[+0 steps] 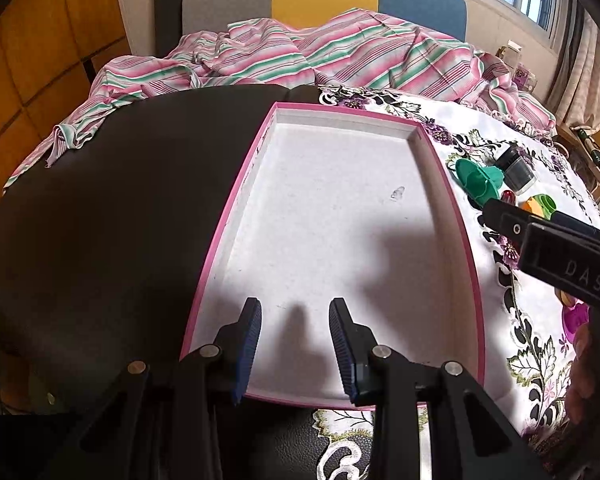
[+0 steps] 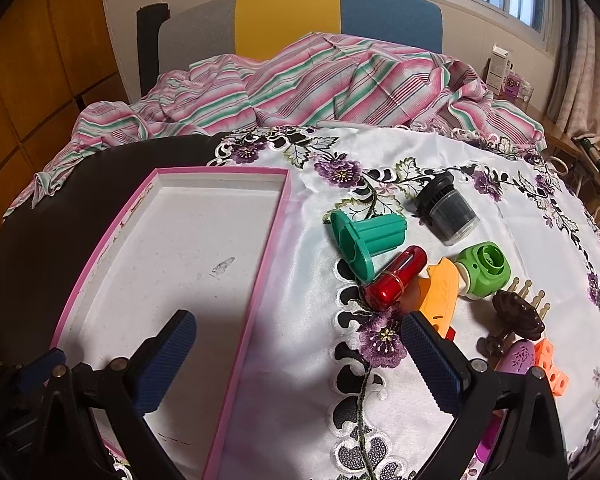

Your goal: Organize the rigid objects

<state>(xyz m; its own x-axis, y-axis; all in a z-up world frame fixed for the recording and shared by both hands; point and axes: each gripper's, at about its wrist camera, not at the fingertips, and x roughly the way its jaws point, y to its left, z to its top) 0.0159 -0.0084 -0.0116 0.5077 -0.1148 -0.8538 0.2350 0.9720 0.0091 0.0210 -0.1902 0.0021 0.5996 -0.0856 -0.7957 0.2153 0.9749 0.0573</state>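
From the rig, I hold both grippers above a table half covered by a floral cloth (image 2: 440, 168), with an empty pink-rimmed tray (image 2: 216, 169) on the left and a cluster of small plastic objects on the cloth to its right. My left gripper (image 1: 295, 344) hangs over the near end of the tray, jaws parted a modest way with nothing between them. My right gripper (image 2: 300, 364) hovers over the cloth just right of the tray's edge, jaws spread wide and likewise empty.

Nothing has reached the tray yet, so I judge the sorting barely begun. The nearest candidates are the red cylinder (image 2: 396, 278) and the green flanged cup (image 2: 366, 242), lying touching each other. Farther off sit a dark jar (image 2: 448, 212), a lime-green block (image 2: 486, 270), an orange piece (image 2: 440, 292) and a brown comb (image 2: 518, 312).

All look like hard, light plastic. The glossy red cylinder will likely roll or slip, so I would pinch it across its middle. The cup seems best taken by its ribbed body, not the thin flange.
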